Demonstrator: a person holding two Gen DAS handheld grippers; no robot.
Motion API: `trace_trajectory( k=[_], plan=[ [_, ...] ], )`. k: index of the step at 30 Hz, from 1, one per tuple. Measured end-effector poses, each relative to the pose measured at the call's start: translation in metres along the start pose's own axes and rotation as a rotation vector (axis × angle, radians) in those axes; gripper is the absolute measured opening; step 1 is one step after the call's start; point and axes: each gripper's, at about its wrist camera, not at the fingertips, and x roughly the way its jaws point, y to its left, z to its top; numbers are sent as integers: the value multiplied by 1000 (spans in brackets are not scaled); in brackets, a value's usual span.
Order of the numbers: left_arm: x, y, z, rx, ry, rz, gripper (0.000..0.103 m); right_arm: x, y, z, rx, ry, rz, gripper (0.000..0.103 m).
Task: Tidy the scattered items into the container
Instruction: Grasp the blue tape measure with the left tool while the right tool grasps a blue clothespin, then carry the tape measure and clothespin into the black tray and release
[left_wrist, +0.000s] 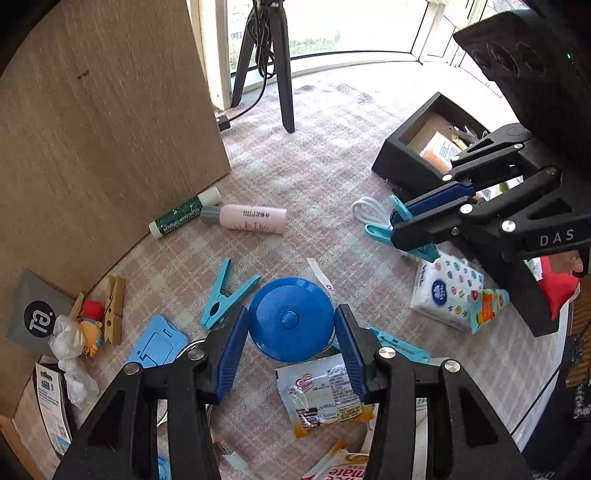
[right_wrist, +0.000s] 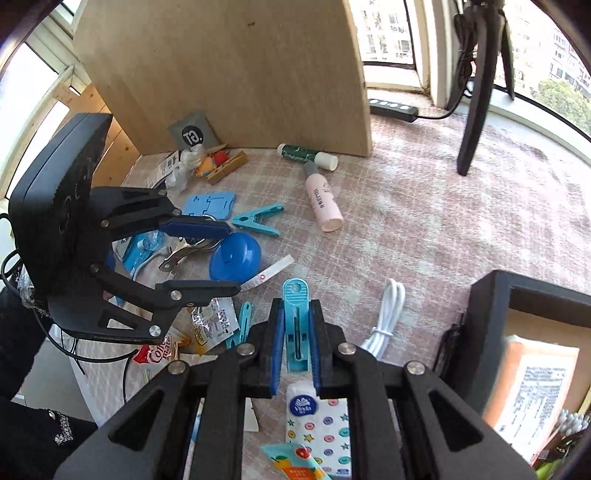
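Note:
A round blue tape measure (left_wrist: 291, 325) sits between the blue pads (left_wrist: 232, 347) of my left gripper (left_wrist: 291, 310), which touch its two sides; its white tape tail (right_wrist: 273, 269) trails on the cloth. The right wrist view shows the same left gripper (right_wrist: 233, 258) around the tape measure (right_wrist: 236, 254). My right gripper (right_wrist: 295, 310) is shut on a teal clothespin (right_wrist: 295, 295) that sticks out past its tips. In the left wrist view the right gripper (left_wrist: 395, 227) hangs near the black container (left_wrist: 402, 155). The container (right_wrist: 487, 317) holds an orange-and-white packet (right_wrist: 532, 384).
On the pink checked cloth lie a pink bottle (left_wrist: 251, 218), a green tube (left_wrist: 181, 218), another teal clothespin (left_wrist: 225, 295), a white cable (right_wrist: 384, 321), a tissue pack (left_wrist: 443, 291), a creamer sachet (left_wrist: 321, 395) and a blue stand (left_wrist: 157, 343). A wooden board (left_wrist: 103, 129) and tripod leg (left_wrist: 284, 74) stand behind.

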Motion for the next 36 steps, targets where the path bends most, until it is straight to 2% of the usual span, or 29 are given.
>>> trace_trajectory(
  k=[4, 11, 16, 21, 22, 23, 24, 25, 26, 31, 36],
  plan=[
    [-36, -27, 17, 10, -86, -47, 46, -44, -25, -7, 82, -82, -48, 12],
    [-65, -106, 62, 78, -209, -164, 46, -132, -98, -45, 261, -183, -233, 12],
    [-71, -163, 90, 128, -250, -209, 46, -178, -142, -74, 357, -228, -335, 12],
    [-59, -216, 113, 182, -240, -242, 46, -202, -170, -95, 432, -245, -414, 13],
    [-58, -225, 116, 184, -238, -223, 47, -204, -173, -97, 430, -242, -430, 17],
    [-57, -233, 118, 185, -238, -194, 49, -206, -176, -100, 434, -233, -456, 32],
    [-56, -240, 120, 191, -238, -173, 55, -209, -177, -103, 444, -236, -491, 44],
    [-56, -245, 120, 197, -244, -163, 57, -213, -176, -107, 444, -255, -516, 64],
    [-56, -249, 120, 201, -250, -157, 57, -216, -174, -109, 439, -278, -533, 69],
    [-64, -257, 115, 231, -269, -130, 57, -225, -170, -114, 438, -313, -520, 69],
    [-74, -250, 111, 212, -281, -110, 55, -227, -157, -109, 415, -327, -511, 69]
  ],
)
